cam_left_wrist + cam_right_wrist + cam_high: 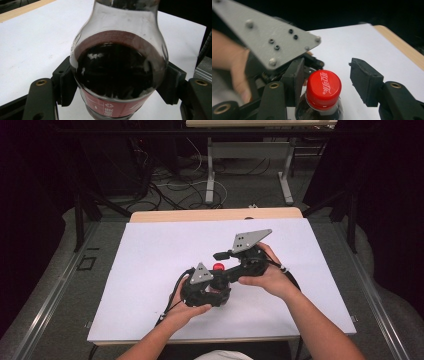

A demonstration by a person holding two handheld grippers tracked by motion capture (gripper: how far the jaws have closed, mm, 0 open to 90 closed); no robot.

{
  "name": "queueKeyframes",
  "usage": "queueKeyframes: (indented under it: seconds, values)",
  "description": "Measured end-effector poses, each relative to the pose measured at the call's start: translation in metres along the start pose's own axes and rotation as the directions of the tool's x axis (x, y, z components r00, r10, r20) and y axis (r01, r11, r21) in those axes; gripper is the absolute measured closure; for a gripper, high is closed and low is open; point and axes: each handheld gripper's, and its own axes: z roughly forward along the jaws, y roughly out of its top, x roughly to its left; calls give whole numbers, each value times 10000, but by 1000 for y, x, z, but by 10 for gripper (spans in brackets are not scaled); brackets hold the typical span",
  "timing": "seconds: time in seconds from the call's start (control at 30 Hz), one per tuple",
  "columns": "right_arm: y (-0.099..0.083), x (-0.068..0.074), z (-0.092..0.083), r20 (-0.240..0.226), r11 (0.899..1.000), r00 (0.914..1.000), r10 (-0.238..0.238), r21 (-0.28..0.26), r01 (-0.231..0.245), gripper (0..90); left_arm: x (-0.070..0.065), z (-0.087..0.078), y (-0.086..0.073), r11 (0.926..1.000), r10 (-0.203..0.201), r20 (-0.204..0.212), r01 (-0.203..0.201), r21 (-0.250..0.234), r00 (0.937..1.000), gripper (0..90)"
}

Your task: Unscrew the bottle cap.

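A small cola bottle (117,62) with dark liquid and a red label stands on the white table top. My left gripper (119,85) is shut on its round body, one pad pressing each side. In the high view the left gripper (216,281) sits at the middle of the table with the bottle's red cap (218,266) just beyond it. My right gripper (328,80) is open around the red cap (324,87). Its left pad (295,75) is close beside the cap, and its right pad (364,80) stands clearly apart from it. From above, the right gripper (221,261) reaches in from the right.
The white sheet (150,255) covers the table, with a wooden edge (215,214) at the far side. The left gripper's grey plate (269,37) and the hand (234,72) holding it crowd the left of the right gripper view. Cables and table legs (210,175) lie on the floor beyond.
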Motion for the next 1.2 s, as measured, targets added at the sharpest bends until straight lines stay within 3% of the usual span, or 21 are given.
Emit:
queueKeyframes:
  seconds: [0.1,0.2,0.27,0.33,0.43,0.5,0.57,0.6,0.67,0.73,0.77,0.83,0.9,1.03,1.1,1.2]
  values:
    - [1,11,0,829,9975,9943,665,189,-683,468,0,-1,1,10000,-17,-72,17,18,10000,297]
    - [1,20,1,1866,9942,9777,967,274,-1035,525,-1,0,1,9998,-156,-126,154,-130,9998,297]
    - [2,23,0,1864,9945,9778,959,242,-1022,603,0,-1,2,9999,-88,-58,87,-62,9999,297]
    - [3,21,0,1491,9961,9860,746,354,-807,607,0,-2,1,9999,-125,22,125,-109,9999,297]
    - [3,6,0,44,9994,9999,105,323,-107,609,0,-3,0,10000,-24,163,25,-49,9999,297]
    - [1,-7,0,-1133,9993,9935,-152,312,188,609,-1,-3,-1,10000,35,152,-35,-11,9999,297]
    - [-2,-14,1,-1783,9995,9839,-83,288,137,605,-1,-2,-2,10000,-55,191,56,-26,9998,297]
    - [-1,-14,1,-1602,9995,9870,-116,267,161,592,-1,-2,-2,9998,-143,132,145,-133,9998,297]
    - [0,-5,1,-810,10000,9967,-69,46,73,444,1,-3,-1,9999,-103,32,104,-98,9999,297]
    - [2,7,0,180,10000,9998,9,-69,-8,449,2,-3,0,9998,-137,-78,136,-127,9999,297]
    - [3,13,-1,706,9998,9973,197,-102,-190,450,2,-3,0,9993,-279,-133,276,-245,9995,297]
    - [2,25,-3,1762,9970,9817,719,-416,-656,470,2,-4,1,9993,-301,-205,296,-208,9993,296]
    - [0,36,-3,2490,9917,9609,1213,-720,-1066,492,1,-4,1,9991,-362,-278,356,-218,9990,296]
    - [-3,49,2,3754,9878,9153,1460,-1062,-1140,542,0,-3,2,9985,-458,-375,446,-304,9982,296]
    - [-5,49,4,3846,9842,9079,1668,-1203,-1299,574,0,-2,2,9984,-491,-361,481,-290,9981,296]
    - [-7,47,5,3545,9799,9154,1909,-1243,-1562,607,2,-2,1,9983,-528,-290,521,-249,9982,297]
